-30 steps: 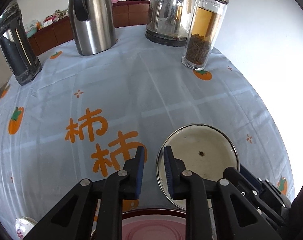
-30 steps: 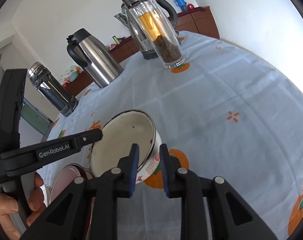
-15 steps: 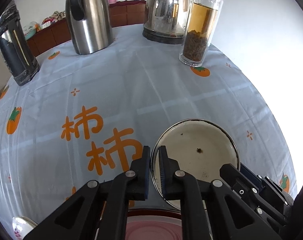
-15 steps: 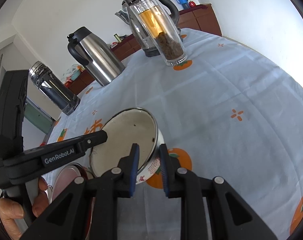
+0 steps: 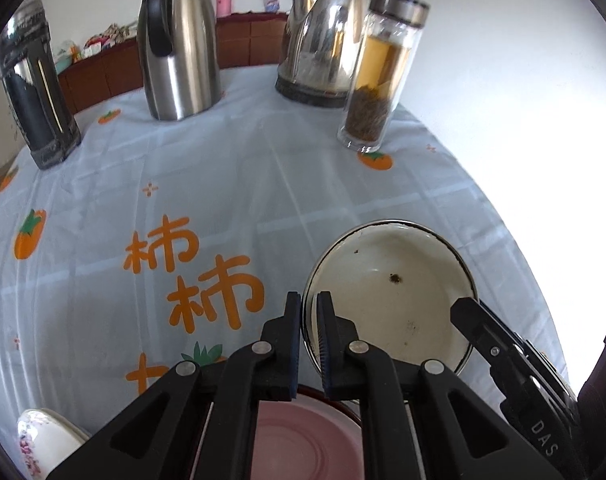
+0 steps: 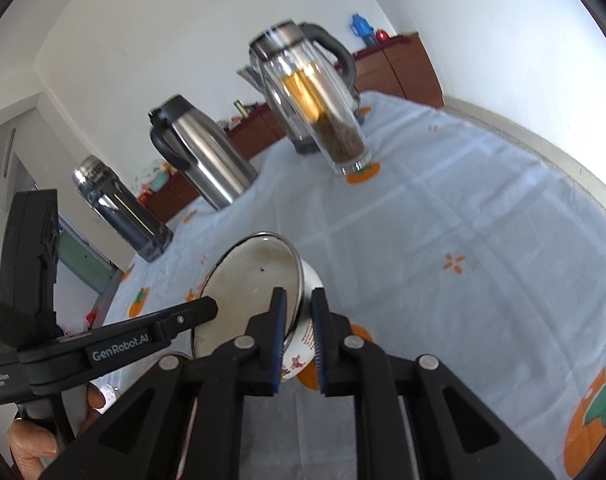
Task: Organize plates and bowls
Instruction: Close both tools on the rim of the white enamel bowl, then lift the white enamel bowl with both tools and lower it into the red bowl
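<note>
A cream enamel bowl [image 5: 395, 284] with a dark rim is held tilted above the tablecloth by both grippers. My left gripper [image 5: 310, 336] is shut on its left rim. My right gripper [image 6: 297, 338] is shut on its right rim; the bowl [image 6: 251, 284] shows a floral outer wall there. A pink plate [image 5: 303, 440] on a dark red one lies just below the left gripper. A white floral dish [image 5: 39, 444] sits at the lower left.
At the back of the table stand a steel thermos jug [image 5: 179, 40], a dark flask [image 5: 35, 84], an electric kettle [image 5: 323, 44] and a glass tea bottle [image 5: 383, 72]. The tablecloth [image 5: 223, 184] is pale blue with orange prints. The table edge curves at the right.
My left gripper has closed from open onto the bowl's left rim. The bowl has risen and tilted, held between both grippers.
</note>
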Motion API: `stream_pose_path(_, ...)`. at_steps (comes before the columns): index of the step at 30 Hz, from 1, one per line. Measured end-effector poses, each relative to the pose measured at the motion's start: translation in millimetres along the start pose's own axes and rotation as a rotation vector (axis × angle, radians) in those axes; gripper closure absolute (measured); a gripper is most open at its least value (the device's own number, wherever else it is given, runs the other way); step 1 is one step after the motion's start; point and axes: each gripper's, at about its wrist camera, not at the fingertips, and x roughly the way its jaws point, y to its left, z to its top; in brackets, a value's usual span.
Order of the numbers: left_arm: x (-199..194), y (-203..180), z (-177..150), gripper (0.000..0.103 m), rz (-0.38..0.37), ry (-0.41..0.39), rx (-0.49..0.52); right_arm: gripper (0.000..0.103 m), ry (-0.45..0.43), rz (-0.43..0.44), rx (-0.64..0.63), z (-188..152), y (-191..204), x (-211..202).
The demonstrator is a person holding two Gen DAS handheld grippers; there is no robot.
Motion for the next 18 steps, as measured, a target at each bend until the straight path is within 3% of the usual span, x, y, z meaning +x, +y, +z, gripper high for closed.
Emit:
stream_pose_path(6, -24, 4, -4, 0.094, -0.019, -0.049, 0.004, 0.091, -0.037, 0.031, 0.017, -1, 6, -15)
stream_pose_path(18, -81, 30, -12, 0.094, -0.004, -0.131, -0.016, 0.091, -0.070, 0.061, -0.054, -6, 63, -46)
